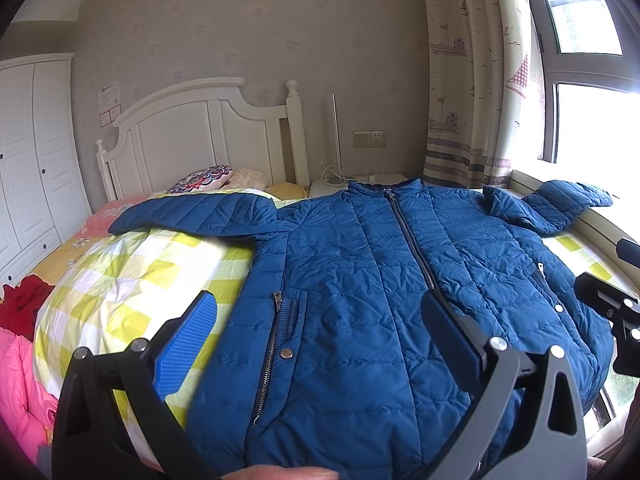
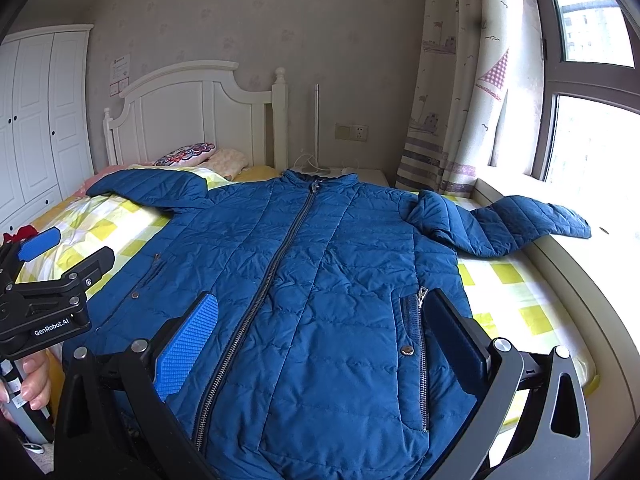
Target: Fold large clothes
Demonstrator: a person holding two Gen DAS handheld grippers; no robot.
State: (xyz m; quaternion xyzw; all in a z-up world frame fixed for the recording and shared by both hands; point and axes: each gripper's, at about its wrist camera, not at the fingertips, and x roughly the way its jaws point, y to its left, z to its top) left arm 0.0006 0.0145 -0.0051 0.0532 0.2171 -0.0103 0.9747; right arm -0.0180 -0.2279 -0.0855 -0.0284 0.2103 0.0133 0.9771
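Both tongs hung wide and empty above the hem of the blue quilted jacket (image 2: 320,280): the left tongs (image 1: 316,344) near the pocket on its side, the right tongs (image 2: 320,340) over the zip. No fold looked begun. Zipped shut, the jacket lay face up and flat on the bed (image 2: 520,296), collar toward the headboard, both sleeves spread outward, the right sleeve (image 2: 532,216) resting on the window ledge. Its shell looked thin, puffy and slippery, stitched in rows, with metal zips and snaps. Sleeves and body remained to fold.
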